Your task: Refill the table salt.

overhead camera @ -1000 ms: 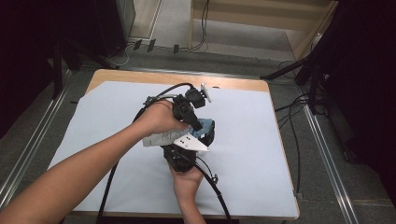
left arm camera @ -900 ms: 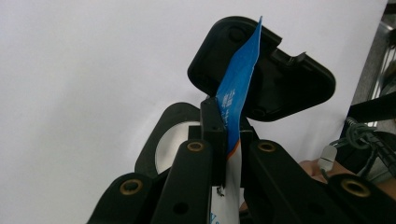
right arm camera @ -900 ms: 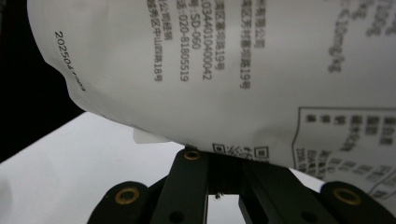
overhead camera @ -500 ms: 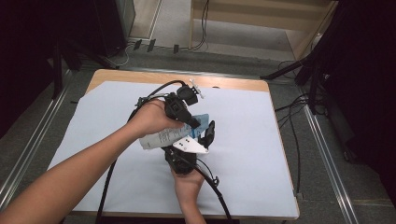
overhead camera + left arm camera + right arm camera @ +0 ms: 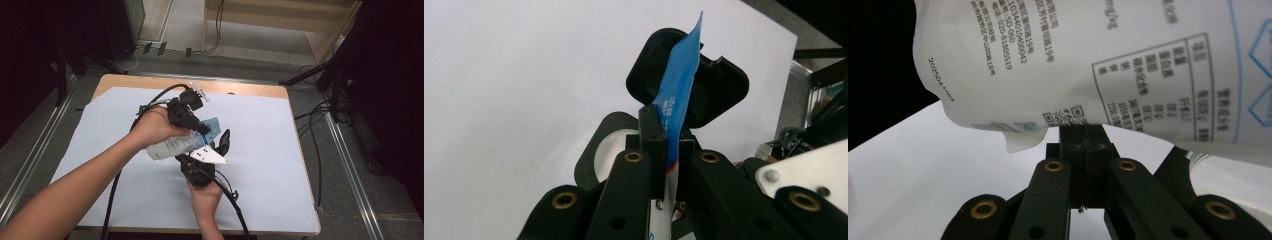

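You hold the soft white and blue plastic pouch [image 5: 182, 142] up over the middle of the white sheet on the table [image 5: 260, 150]. Your left gripper [image 5: 664, 142] is pinched tight on the pouch's blue edge. Your right gripper [image 5: 1083, 137] is pinched tight on its white bottom edge. Keep both pinches firm. Pull slowly and evenly, so the thin edge does not slip out or rip crooked.
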`<state>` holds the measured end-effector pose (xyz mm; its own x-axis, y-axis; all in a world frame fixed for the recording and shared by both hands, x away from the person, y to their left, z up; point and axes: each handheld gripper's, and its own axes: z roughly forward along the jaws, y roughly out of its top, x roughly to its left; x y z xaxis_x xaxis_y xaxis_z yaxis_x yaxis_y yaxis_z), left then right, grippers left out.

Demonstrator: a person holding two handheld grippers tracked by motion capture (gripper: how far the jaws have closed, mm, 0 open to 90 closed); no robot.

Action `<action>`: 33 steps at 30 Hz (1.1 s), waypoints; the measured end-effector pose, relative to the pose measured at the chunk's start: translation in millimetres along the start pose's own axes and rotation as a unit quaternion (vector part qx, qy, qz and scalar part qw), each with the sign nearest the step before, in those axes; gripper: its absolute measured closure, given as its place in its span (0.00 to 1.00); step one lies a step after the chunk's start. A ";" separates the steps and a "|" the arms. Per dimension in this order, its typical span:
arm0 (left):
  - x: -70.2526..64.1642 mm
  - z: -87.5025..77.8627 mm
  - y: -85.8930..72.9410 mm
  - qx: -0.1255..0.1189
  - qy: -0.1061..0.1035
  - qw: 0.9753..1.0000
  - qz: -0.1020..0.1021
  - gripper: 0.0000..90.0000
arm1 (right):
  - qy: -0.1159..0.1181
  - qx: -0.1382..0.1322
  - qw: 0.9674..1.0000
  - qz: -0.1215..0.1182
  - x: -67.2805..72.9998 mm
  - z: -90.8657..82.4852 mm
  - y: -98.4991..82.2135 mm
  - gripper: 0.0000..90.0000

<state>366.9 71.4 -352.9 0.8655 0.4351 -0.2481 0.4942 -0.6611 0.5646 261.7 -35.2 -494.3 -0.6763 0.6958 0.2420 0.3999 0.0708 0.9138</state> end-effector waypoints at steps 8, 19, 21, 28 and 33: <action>5.0 -6.4 -12.7 -0.026 0.000 1.000 0.000 1.00 | -0.002 0.014 1.000 -0.007 -1.8 -3.5 3.8 1.00; 7.3 -14.3 -20.7 -0.063 -0.003 0.998 0.001 1.00 | -0.007 0.027 0.999 -0.024 -2.4 -8.0 8.0 1.00; 7.3 -15.3 -22.9 -0.069 -0.001 0.998 0.000 1.00 | -0.005 0.032 0.999 -0.026 -3.0 -9.7 8.4 1.00; 9.3 -19.4 -27.2 -0.072 0.001 0.997 -0.003 1.00 | 0.004 0.048 0.998 -0.034 -5.8 -14.7 11.8 1.00; 8.6 -21.7 -28.6 -0.080 0.002 0.997 -0.001 1.00 | 0.009 0.063 0.997 -0.032 -8.6 -19.4 11.9 1.00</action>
<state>358.5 107.3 -354.1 0.8645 0.4385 -0.2456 0.4752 -0.5542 0.6834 260.3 -54.2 -479.1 -0.7137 0.6739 0.1911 0.4291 0.2049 0.8797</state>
